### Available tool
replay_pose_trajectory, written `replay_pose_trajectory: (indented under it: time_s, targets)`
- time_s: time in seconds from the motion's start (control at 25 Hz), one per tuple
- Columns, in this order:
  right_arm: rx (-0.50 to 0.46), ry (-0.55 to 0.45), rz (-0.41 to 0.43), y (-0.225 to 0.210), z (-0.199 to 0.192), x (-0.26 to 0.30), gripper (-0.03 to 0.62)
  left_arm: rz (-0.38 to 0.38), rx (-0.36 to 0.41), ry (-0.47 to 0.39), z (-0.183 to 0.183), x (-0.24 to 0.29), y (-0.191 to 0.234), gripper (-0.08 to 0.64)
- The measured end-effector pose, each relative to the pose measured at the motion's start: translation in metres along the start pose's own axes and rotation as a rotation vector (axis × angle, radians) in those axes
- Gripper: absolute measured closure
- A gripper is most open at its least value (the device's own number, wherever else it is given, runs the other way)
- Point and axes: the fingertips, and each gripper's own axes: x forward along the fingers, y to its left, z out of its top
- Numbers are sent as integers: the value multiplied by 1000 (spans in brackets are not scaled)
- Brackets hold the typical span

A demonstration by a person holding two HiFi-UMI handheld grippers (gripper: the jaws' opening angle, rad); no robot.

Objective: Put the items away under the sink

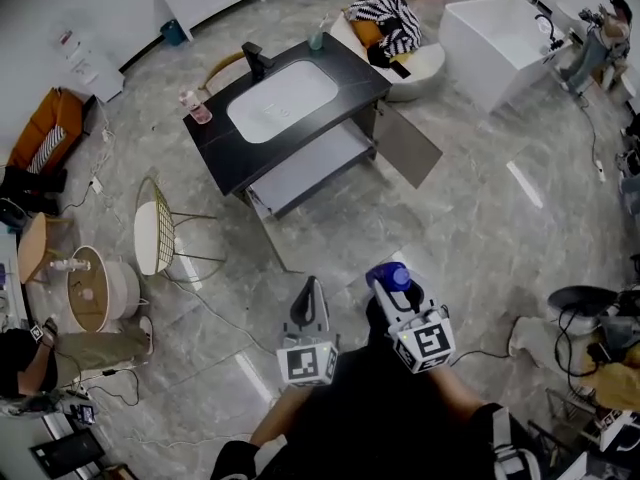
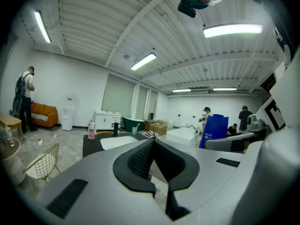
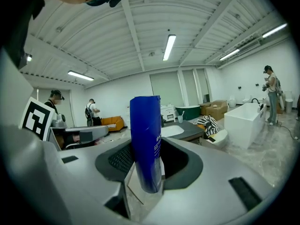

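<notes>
Floor [image 1: 470,238]: a dark vanity [image 1: 262,190], a wire chair [image 1: 157,236], a white bathtub [image 1: 495,33] and loose cables [image 1: 210,308] are being carried on pale stone tiles.
Countertop [image 1: 215,140]: a pink bottle [image 1: 198,108] is being borne near its left corner, a black faucet [image 1: 258,61] behind the basin [image 1: 283,100], and a cup [image 1: 316,38] at the far corner.
Pull-out shelf [image 1: 310,168]: is being kept drawn out below the countertop.

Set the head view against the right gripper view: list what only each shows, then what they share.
Head view only: the wire chair, the pink bottle on the counter, and the open cabinet under the sink. Right gripper view only: the ceiling lights, and the fingers closed on the sides of the blue bottle. Both: the blue bottle in the right gripper, the sink, the bathtub.
</notes>
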Motion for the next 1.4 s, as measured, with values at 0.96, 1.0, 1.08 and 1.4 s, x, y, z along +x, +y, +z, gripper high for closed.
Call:
replay_pose_trajectory:
  time_s: [0.96, 1.0, 1.08, 1.4]
  targets:
    - [-140, 16, 152, -176, 27, 198, 430, 183, -38, -13, 2, 236, 14, 543]
    - [-139, 15, 153, -179, 22, 209, 430, 188, -43, -14, -5, 246, 20, 545]
    - [-141, 11, 160, -185, 10, 232, 430, 196, -31, -16, -20, 263, 34, 545]
    - [-106, 10, 168, -213, -61, 324, 431, 216, -84, -24, -103, 330, 79, 545]
